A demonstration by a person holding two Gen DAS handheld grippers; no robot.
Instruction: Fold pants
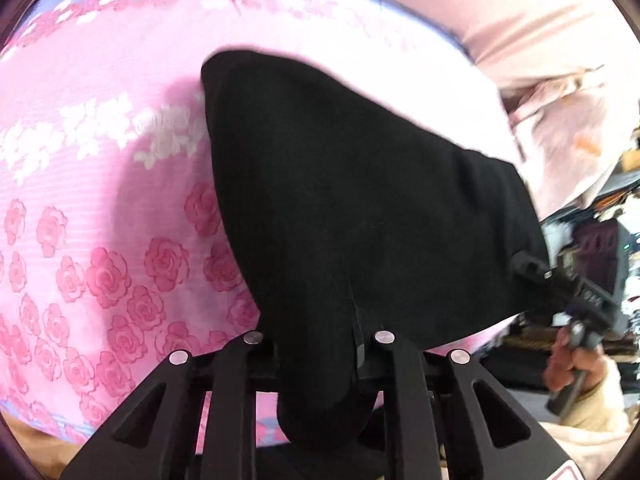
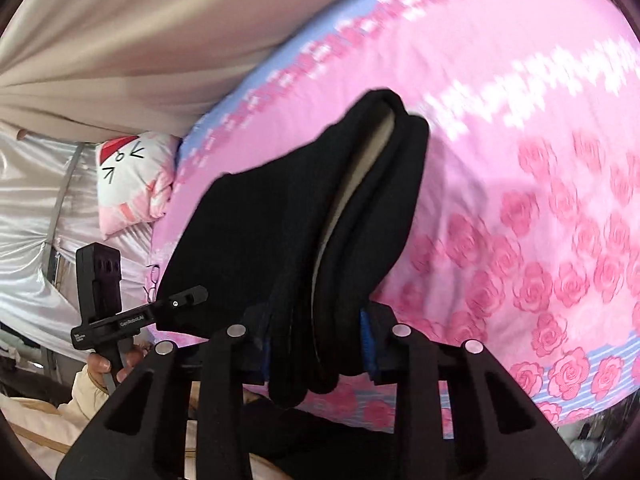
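Pants (image 1: pixel 360 208), black and folded into several layers, hang lifted between the two grippers above a bed covered by a pink rose-printed sheet (image 1: pixel 100 240). The left gripper (image 1: pixel 320 344) is pressed together on one bunched end of the fabric, which spills down between its black linkage arms. The right gripper (image 2: pixel 320 340) pinches the other end, a thick stack of layers with a pale lining showing in the fold; blue pads (image 2: pixel 366 344) sit against the cloth. In the left wrist view the right gripper appears at the pants' far right side, held by a hand (image 1: pixel 572 364) in a cream sleeve. In the right wrist view the left gripper shows at the pants' left side, with a hand (image 2: pixel 108 368) beneath it. Near the sheet's far left corner in that view lies a pillow (image 2: pixel 132 180) with a cartoon cat face. Beige draped cloth (image 2: pixel 120 48) hangs beyond the bed's far edge.
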